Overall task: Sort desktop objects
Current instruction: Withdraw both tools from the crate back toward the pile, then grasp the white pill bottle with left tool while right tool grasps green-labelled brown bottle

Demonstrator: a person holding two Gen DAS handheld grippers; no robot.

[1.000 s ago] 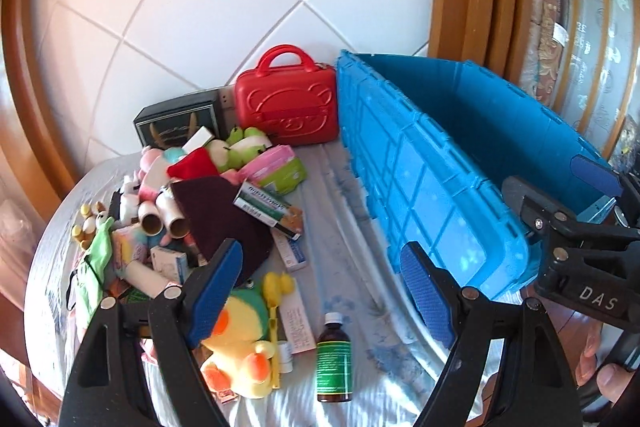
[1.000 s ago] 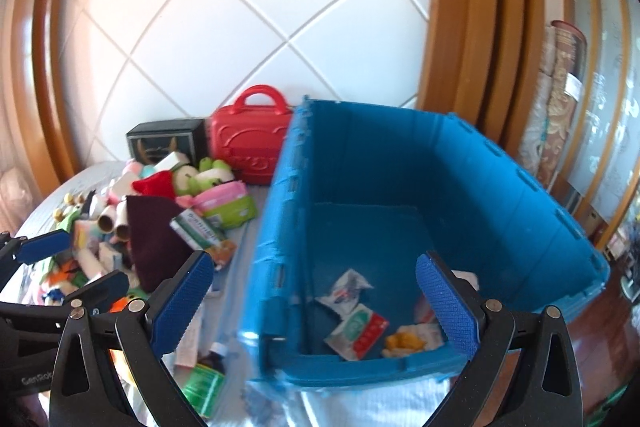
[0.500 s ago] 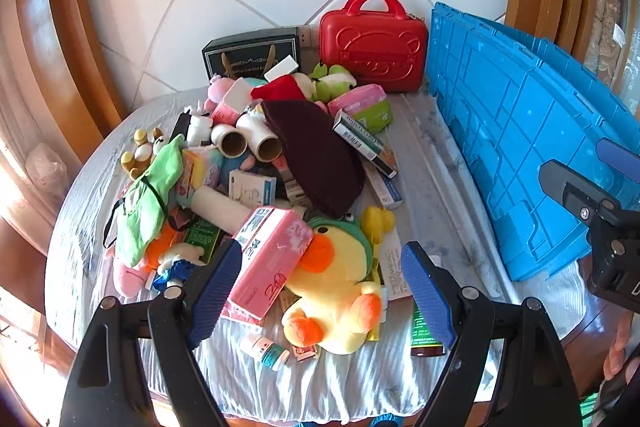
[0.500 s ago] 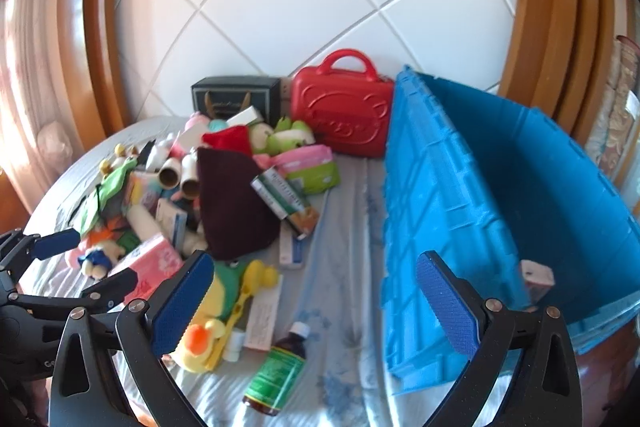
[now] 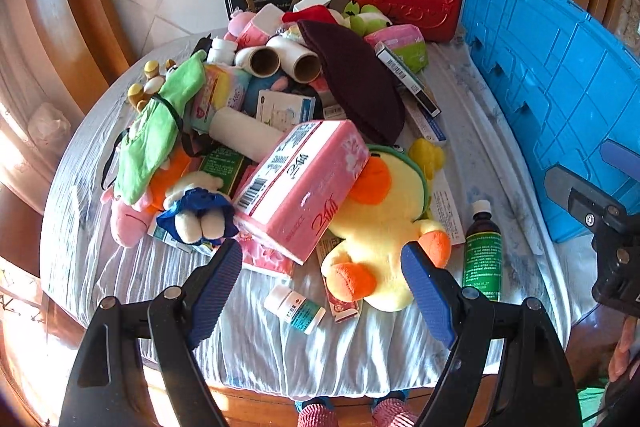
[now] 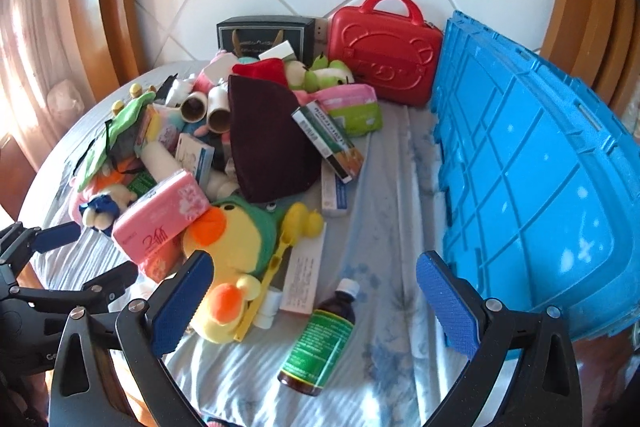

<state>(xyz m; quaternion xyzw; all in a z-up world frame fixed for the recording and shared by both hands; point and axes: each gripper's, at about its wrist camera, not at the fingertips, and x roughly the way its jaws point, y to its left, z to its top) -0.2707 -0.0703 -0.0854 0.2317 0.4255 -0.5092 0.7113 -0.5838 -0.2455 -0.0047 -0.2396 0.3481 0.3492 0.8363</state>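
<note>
Left gripper [image 5: 322, 277]: jaws wide apart, holding nothing, above the near edge of the pile.
Right gripper [image 6: 314, 293]: jaws wide apart, empty, over the dark bottle [image 6: 318, 343], which lies on its side on the cloth.
Pile: many small things heaped on the left part of the table [image 5: 120, 275].
Pink tissue pack [image 5: 304, 183]: on top of the pile, leaning against the yellow plush duck [image 5: 384, 223].
Small white bottle [image 5: 296, 309]: lying near the table edge, just in front of the duck.
Blue crate [image 6: 532, 163]: at the right side of the table, well apart from the pile.
Red case [image 6: 384, 47]: upright at the wall, beside the crate.
</note>
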